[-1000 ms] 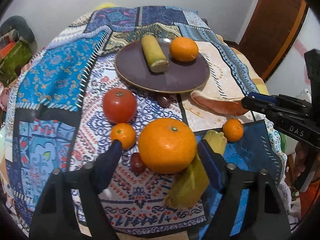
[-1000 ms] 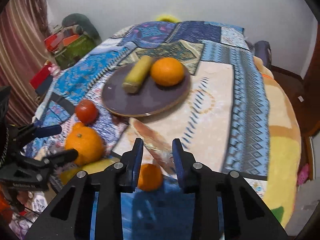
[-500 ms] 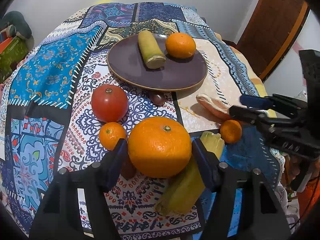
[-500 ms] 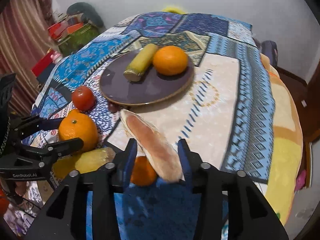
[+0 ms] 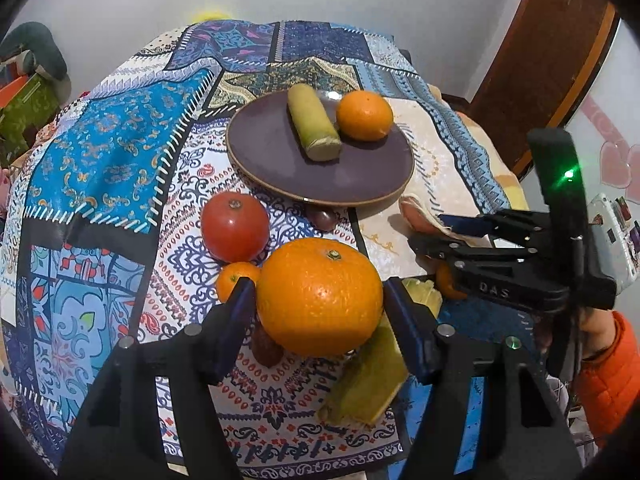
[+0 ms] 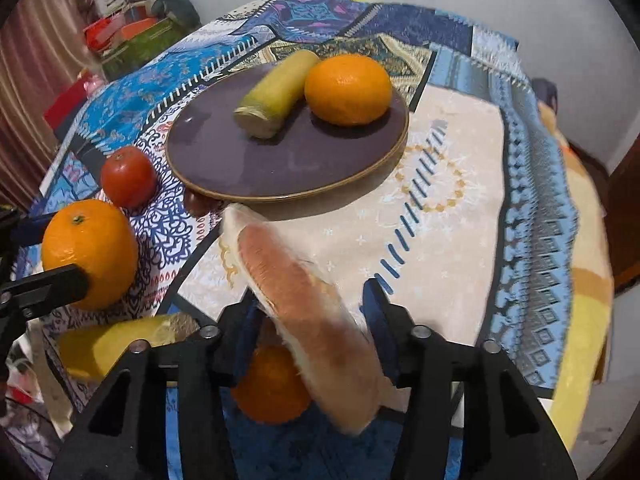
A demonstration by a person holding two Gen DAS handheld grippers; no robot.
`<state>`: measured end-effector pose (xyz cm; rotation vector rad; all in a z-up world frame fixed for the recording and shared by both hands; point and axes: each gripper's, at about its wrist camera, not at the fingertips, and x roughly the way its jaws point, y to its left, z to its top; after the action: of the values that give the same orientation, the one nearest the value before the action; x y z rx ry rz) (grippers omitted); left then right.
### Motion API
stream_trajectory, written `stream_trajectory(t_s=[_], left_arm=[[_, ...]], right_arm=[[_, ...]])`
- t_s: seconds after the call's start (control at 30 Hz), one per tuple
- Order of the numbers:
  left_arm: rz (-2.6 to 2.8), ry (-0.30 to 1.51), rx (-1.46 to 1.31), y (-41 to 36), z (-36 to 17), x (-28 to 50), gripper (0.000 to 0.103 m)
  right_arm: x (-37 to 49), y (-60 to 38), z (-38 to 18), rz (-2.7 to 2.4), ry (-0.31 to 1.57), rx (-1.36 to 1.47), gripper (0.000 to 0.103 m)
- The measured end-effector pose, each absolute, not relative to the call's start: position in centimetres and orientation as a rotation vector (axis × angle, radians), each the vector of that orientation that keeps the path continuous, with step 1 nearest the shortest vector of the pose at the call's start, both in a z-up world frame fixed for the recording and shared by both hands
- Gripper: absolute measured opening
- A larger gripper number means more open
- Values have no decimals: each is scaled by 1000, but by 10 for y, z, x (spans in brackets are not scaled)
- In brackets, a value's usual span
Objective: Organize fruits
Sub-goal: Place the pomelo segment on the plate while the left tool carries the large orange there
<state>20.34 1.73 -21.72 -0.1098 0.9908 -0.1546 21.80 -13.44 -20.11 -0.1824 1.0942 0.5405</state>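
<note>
Now the left gripper (image 5: 320, 312) has closed its jaws onto the large round orange (image 5: 319, 297), off the dark purple plate (image 5: 280, 168), while the right gripper (image 6: 310, 312), jaws just narrowing, has come down astride the long tan bread-like roll (image 6: 304, 304), grip unconfirmed.
</note>
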Motion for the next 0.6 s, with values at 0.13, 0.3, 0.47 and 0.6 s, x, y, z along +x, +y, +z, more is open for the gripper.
stream_trajectory(t_s=[0.13,0.3,0.47,0.6], left_arm=[[-156,976,-110,18,-212,206,65],[-154,944,-116,24,-202,208,65],[-138,914,-122,32,-190,214,65],[-128,883,-120,35,-178,222,65]], right_arm=[[221,-137,-200,549,1086,-148,31],[216,-138,-188,545,1046,-159,29],[216,-142,-168,536,995,-144,27],[219,-140,-149,534,943,-126,27]])
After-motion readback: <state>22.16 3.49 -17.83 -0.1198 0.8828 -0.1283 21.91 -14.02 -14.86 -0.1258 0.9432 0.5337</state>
